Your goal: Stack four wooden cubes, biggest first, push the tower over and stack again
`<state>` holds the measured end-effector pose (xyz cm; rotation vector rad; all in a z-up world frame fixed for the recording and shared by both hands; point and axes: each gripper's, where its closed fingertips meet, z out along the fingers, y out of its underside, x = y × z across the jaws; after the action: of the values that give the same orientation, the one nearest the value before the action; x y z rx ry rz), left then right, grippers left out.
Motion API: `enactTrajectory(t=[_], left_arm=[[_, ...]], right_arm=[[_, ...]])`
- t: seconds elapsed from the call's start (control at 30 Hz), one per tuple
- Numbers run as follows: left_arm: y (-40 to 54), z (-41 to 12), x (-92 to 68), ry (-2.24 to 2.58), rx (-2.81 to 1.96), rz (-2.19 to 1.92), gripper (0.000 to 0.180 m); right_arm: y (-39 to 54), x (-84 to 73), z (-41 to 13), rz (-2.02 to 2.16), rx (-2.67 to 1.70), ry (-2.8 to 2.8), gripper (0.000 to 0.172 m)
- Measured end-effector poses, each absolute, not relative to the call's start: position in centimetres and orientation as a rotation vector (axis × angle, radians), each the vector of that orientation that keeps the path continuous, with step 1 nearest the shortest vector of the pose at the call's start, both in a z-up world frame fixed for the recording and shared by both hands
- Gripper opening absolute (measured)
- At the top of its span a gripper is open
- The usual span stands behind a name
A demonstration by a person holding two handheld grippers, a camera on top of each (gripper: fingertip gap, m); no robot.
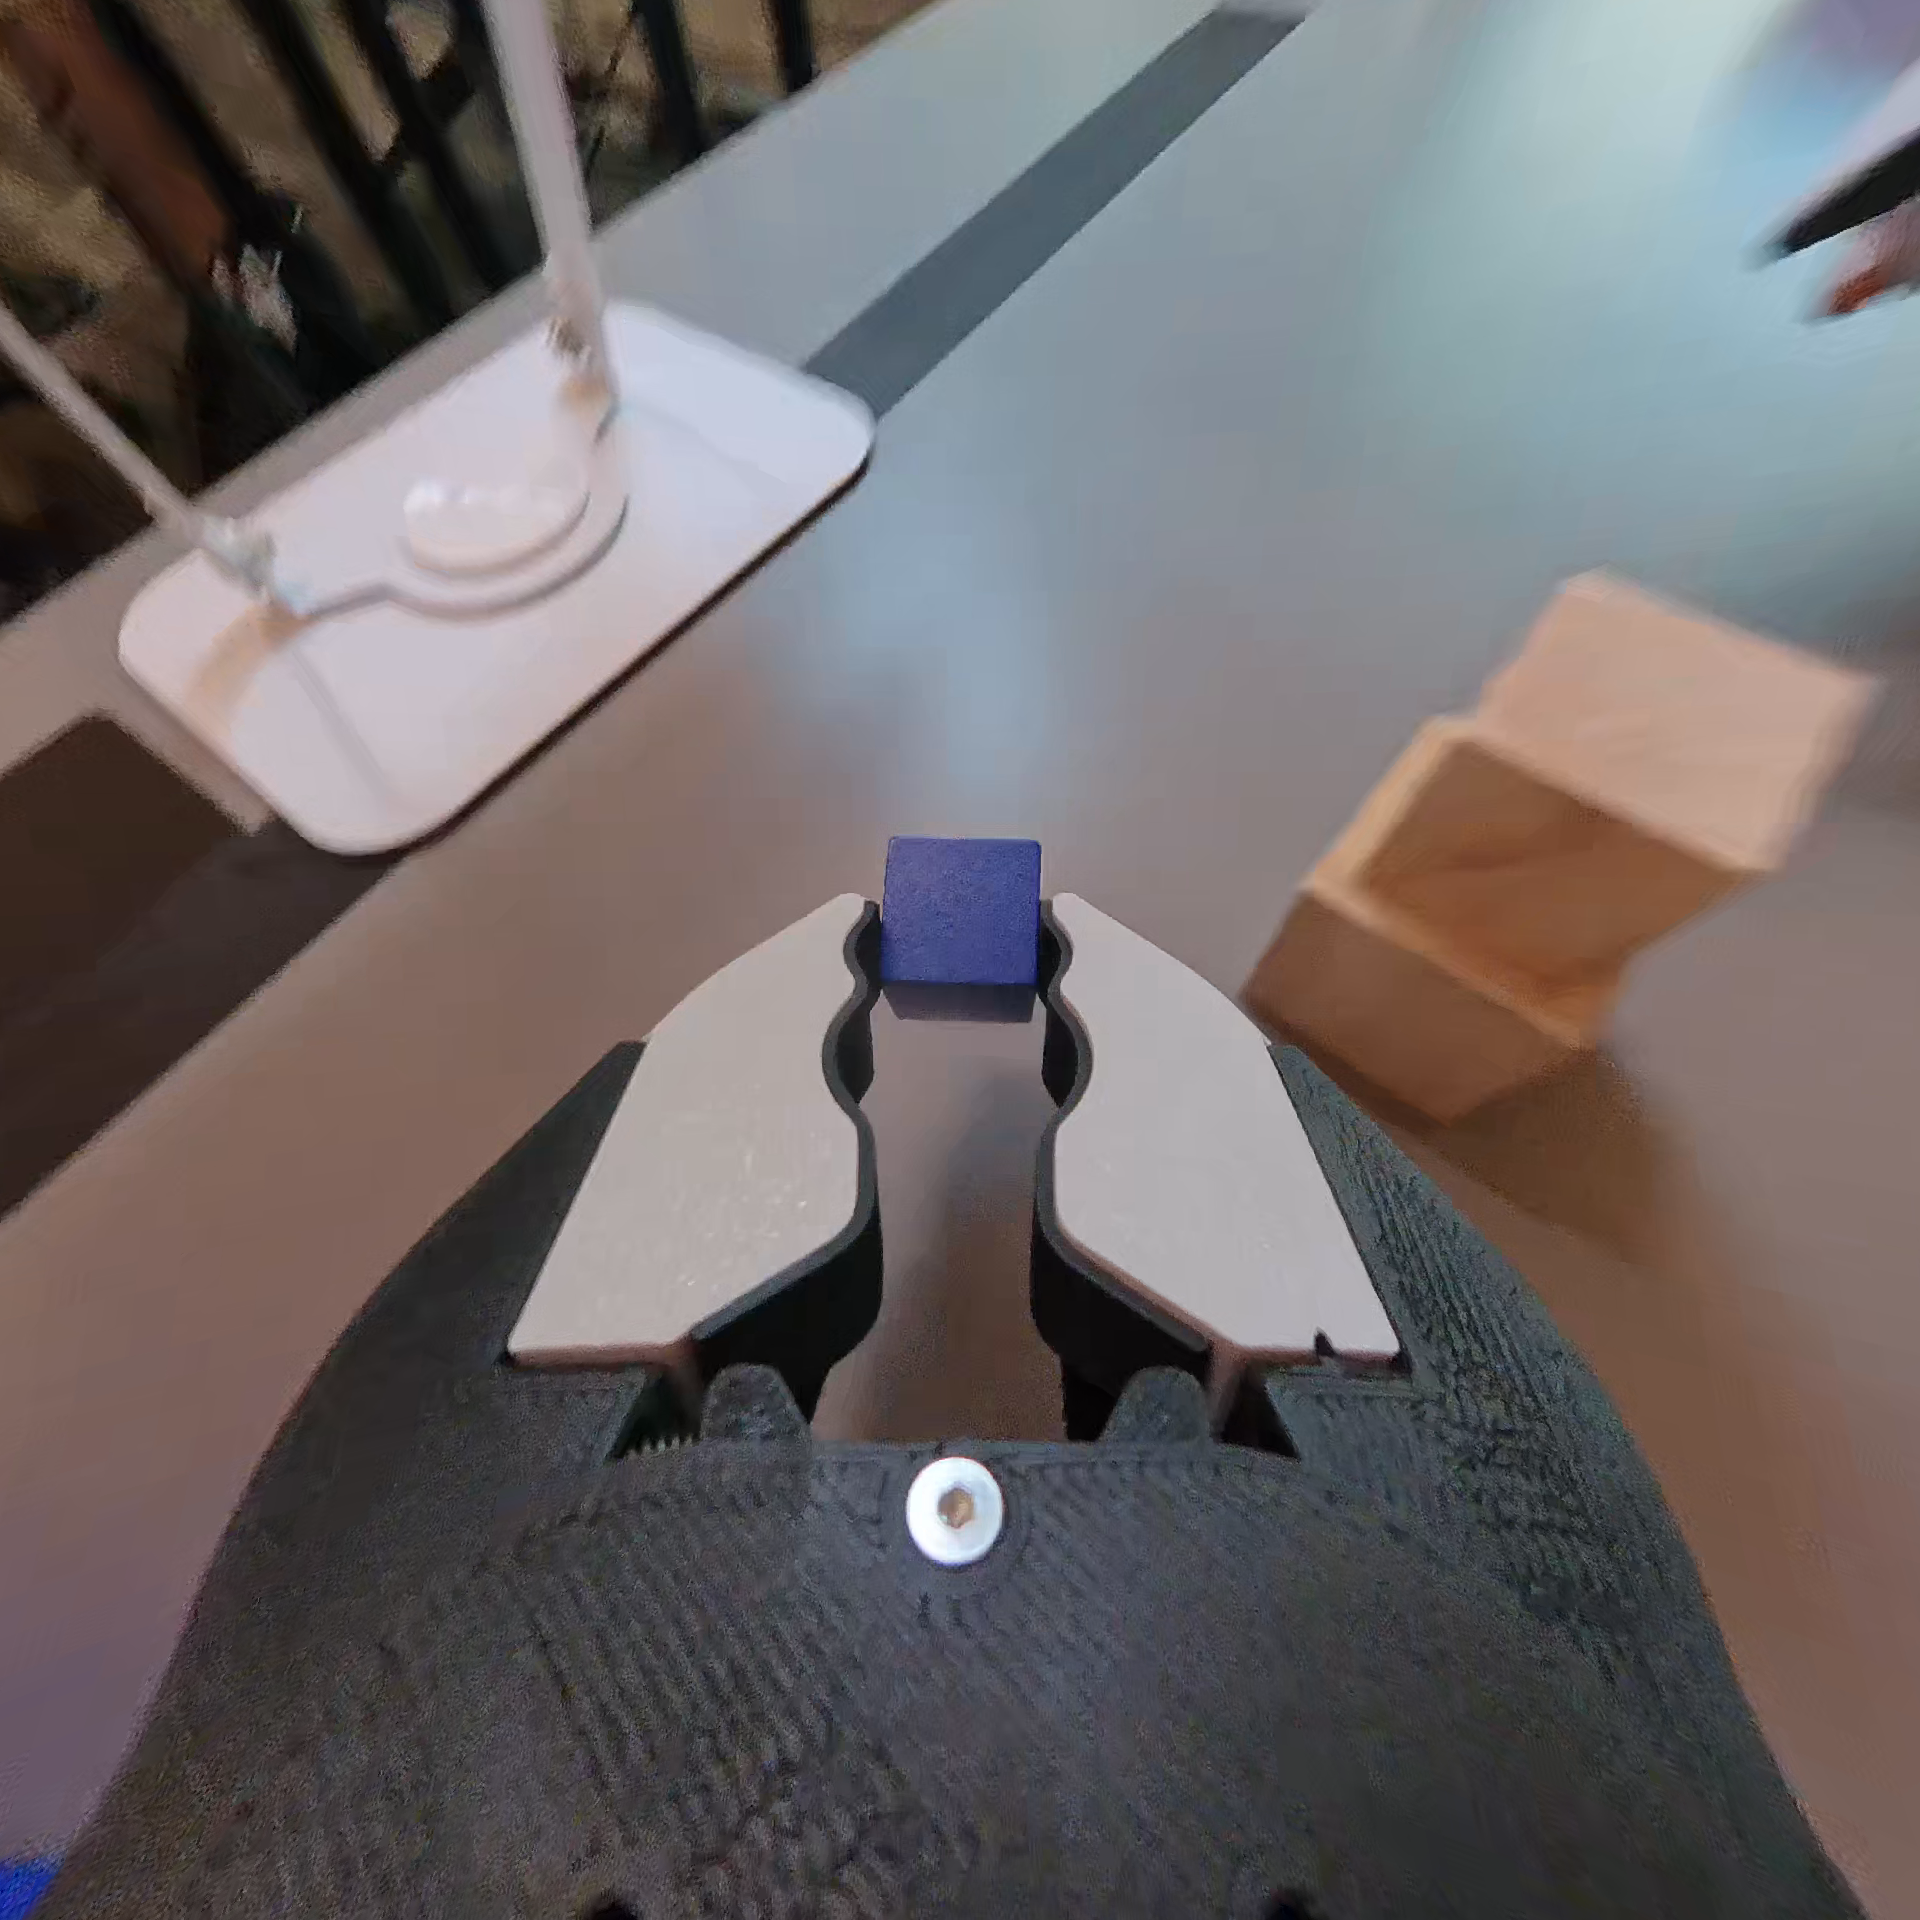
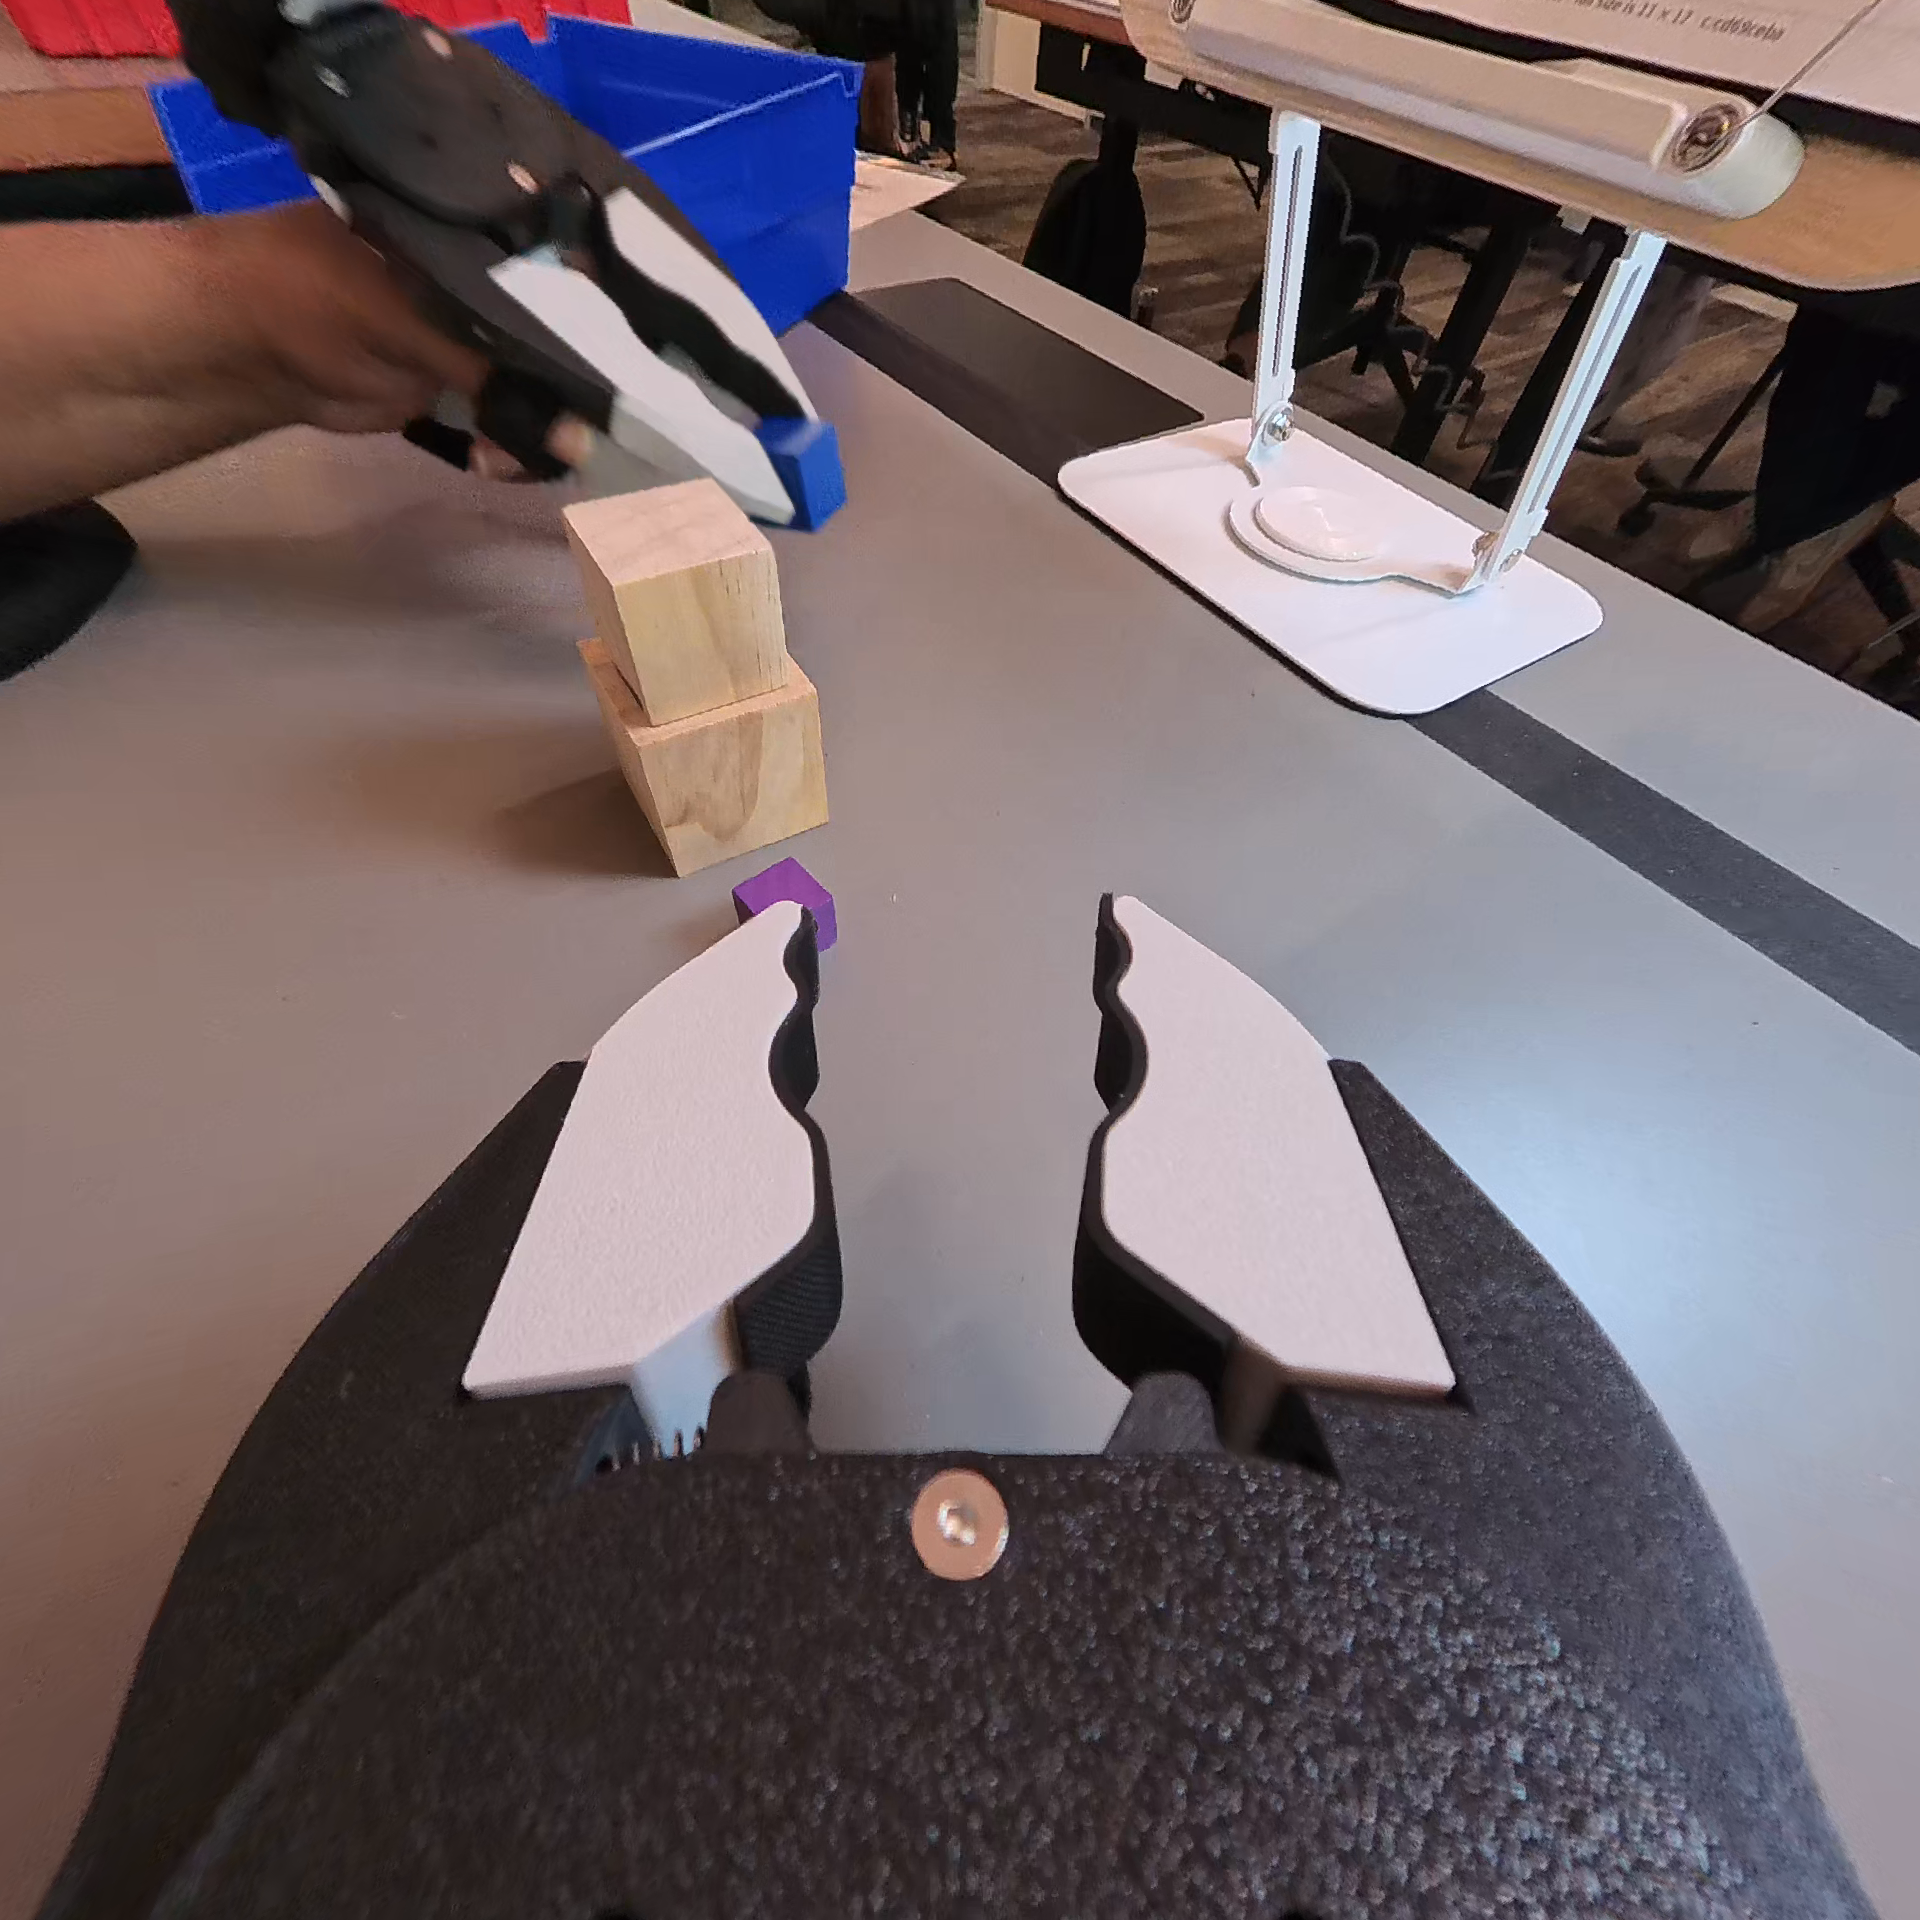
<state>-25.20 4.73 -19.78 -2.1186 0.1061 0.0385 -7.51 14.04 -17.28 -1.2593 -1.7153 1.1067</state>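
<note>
The blue cube is clamped at the fingertips of the left gripper, with both pads pressed against its opposite sides. In the right wrist view this cube is held clear of the tabletop, above and just beyond the wooden stack.

The stack consists of 2 plain wooden cubes. The larger wooden cube rests on the tabletop; the smaller wooden cube sits on top of it, twisted slightly out of line with the base. In the left wrist view the stack appears blurred at the right side, so its alignment cannot be confirmed there.

A purple cube lies on the tabletop just beside the near corner of the larger wooden cube, partly hidden behind the right gripper's left fingertip.

The right gripper hovers over the tabletop with its jaws spread wide and nothing between them.

A white stand base sits near the far edge of the tabletop. A blue bin stands toward the far left corner, behind the person's hand holding the left gripper.
</note>
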Motion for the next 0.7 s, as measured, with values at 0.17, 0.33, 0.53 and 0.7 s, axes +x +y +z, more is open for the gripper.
enactTrajectory(t=[0.17,0.33,0.53,0.7], left_arm=[[3.6,-14.0,-19.6,0.431,-1.91,-0.104,0.029],[3.2,-12.7,-16.3,0.601,-1.897,-0.249,0.029],[4.5,-13.1,-15.2,0.707,-1.937,-0.333,0.029],[5.3,-14.1,-14.9,0.768,-1.989,-0.374,0.029]], right_arm=[[13.7,-7.5,-17.3,1.122,-1.245,-1.73,0.051],[11.6,-7.1,-17.0,1.196,-1.148,-1.798,0.053],[9.6,-6.6,-17.7,1.225,-1.064,-1.906,0.058],[9.3,-6.3,-18.0,1.222,-1.051,-1.939,0.058]])
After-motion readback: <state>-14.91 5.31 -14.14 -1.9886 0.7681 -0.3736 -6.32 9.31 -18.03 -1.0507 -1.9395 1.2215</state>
